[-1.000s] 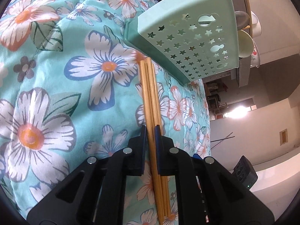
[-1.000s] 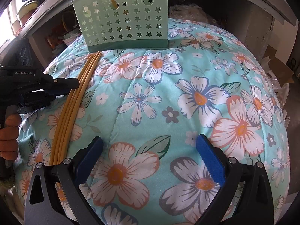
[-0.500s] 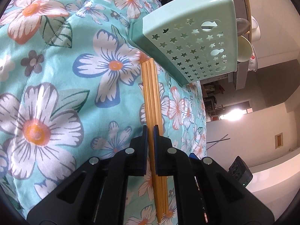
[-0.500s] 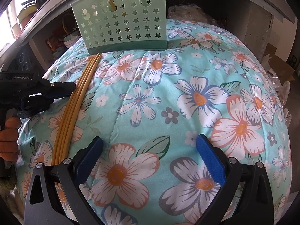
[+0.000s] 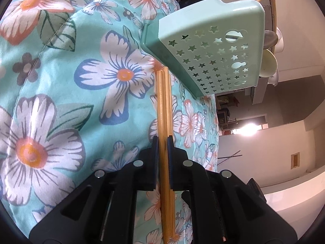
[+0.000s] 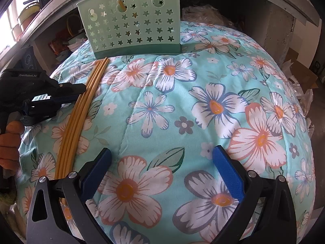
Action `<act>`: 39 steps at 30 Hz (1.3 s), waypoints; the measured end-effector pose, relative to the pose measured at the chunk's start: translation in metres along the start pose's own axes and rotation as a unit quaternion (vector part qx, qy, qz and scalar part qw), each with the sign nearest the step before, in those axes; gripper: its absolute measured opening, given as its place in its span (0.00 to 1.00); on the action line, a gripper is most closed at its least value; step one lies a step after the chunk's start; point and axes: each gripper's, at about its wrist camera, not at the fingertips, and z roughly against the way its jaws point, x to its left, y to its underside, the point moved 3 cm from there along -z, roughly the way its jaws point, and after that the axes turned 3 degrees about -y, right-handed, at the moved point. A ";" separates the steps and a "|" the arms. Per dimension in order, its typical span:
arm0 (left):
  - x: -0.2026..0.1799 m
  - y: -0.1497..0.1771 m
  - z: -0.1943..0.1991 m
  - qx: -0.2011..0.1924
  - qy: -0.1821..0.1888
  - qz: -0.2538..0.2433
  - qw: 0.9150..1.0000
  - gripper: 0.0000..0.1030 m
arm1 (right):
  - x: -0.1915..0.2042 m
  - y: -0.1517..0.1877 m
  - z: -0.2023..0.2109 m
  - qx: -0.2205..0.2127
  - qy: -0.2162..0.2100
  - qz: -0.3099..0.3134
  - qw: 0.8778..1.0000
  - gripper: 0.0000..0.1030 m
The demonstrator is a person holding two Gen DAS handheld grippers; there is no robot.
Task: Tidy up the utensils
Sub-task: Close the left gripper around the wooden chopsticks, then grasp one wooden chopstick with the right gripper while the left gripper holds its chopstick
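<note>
Here, at the bottom of the right wrist view, the right gripper (image 6: 161, 169) hangs with its blue-padded black jaws spread wide and nothing between them, above a turquoise quilted cloth printed with large white and orange flowers (image 6: 182, 101). To the left of it, a bundle of long, thin bamboo-coloured chopsticks (image 6: 81, 113) runs from the lower left of the frame up toward the centre top, lying along the cloth. At mid-left the black left gripper (image 6: 82, 88) comes in from the frame edge, its tip meeting the bundle partway along, and a hand in an orange glove (image 6: 10, 144) holds its handle at the left border. In the left wrist view the left gripper (image 5: 163, 142) sits at the bottom centre, its two jaws closed tight on the chopsticks (image 5: 163, 105), which pass straight up between the pads toward the middle of the frame. Farther on, the far tips of the chopsticks end just beside the dark lower edge of a pale mint-green plastic utensil holder pierced with star-shaped holes (image 5: 213, 50), which stands on the cloth at the upper right of that view and at the top centre of the right wrist view (image 6: 132, 26). Whether the tips touch it cannot be told.
</note>
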 end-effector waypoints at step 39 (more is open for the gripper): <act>-0.028 -0.004 0.033 -0.063 -0.243 -0.196 0.948 0.15 | 0.012 -0.040 0.029 -0.034 -0.061 0.001 0.998 0.94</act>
